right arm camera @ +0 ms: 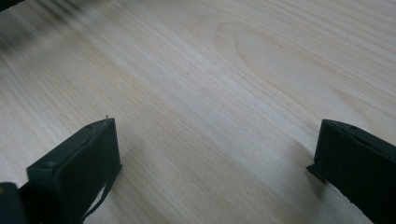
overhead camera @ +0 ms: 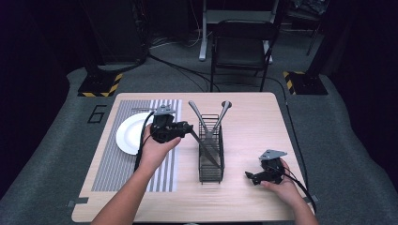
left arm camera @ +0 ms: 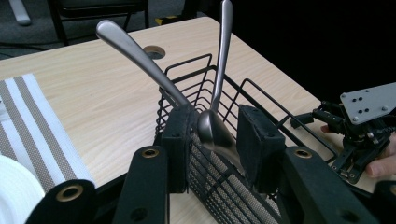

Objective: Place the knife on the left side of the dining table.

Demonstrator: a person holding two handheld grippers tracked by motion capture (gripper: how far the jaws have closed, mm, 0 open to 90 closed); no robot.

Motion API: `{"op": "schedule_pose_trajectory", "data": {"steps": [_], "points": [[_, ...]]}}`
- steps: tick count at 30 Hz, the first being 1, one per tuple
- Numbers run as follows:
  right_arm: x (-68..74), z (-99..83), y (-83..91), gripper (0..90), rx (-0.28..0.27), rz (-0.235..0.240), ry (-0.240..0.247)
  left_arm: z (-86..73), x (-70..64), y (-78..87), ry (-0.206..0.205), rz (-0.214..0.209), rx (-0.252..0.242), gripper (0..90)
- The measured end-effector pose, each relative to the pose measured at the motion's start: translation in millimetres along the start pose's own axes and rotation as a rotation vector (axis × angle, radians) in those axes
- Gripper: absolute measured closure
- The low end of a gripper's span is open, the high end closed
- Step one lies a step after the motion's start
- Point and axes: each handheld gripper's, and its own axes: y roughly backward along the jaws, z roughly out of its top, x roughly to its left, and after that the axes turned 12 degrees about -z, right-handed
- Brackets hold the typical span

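A black wire cutlery basket [overhead camera: 211,157] [left arm camera: 219,196] stands at the middle of the wooden table [overhead camera: 253,126]. Two metal utensils lean in it handles up, one [overhead camera: 196,111] [left arm camera: 135,51] tilting left and one [overhead camera: 225,110] [left arm camera: 224,46] tilting right. My left gripper [overhead camera: 190,128] [left arm camera: 217,117] hovers over the basket's left side, shut on the rounded handle end of a third metal utensil [overhead camera: 206,149] [left arm camera: 215,133] that slants down into the basket. My right gripper [overhead camera: 253,177] [right arm camera: 215,154] rests low over bare wood right of the basket, jaws wide apart and holding nothing.
A white plate [overhead camera: 130,133] [left arm camera: 14,191] lies on a grey-and-white striped placemat [overhead camera: 117,159] [left arm camera: 28,126] at the table's left. The right gripper [left arm camera: 359,126] also shows beyond the basket. A black chair [overhead camera: 241,47] stands behind the table's far edge.
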Motion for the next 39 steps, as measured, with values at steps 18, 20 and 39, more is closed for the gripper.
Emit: {"op": "schedule_pose_trajectory", "data": {"steps": [18, 20, 39], "points": [[0.1, 0.0, 0.0, 0.0, 0.0, 0.0, -0.001, 7.2, -13.6, -0.1, -0.017, -0.018, -0.017, 76.1], [0.0, 0.0, 0.0, 0.0, 0.0, 0.0, 0.0, 8.9, -20.1, -0.5, -0.031, -0.036, -0.026, 77.5], [0.0, 0.0, 0.0, 0.0, 0.001, 0.001, 0.0, 26.2, -63.2, -13.4, -0.121, -0.14, 0.018, 83.4]]}}
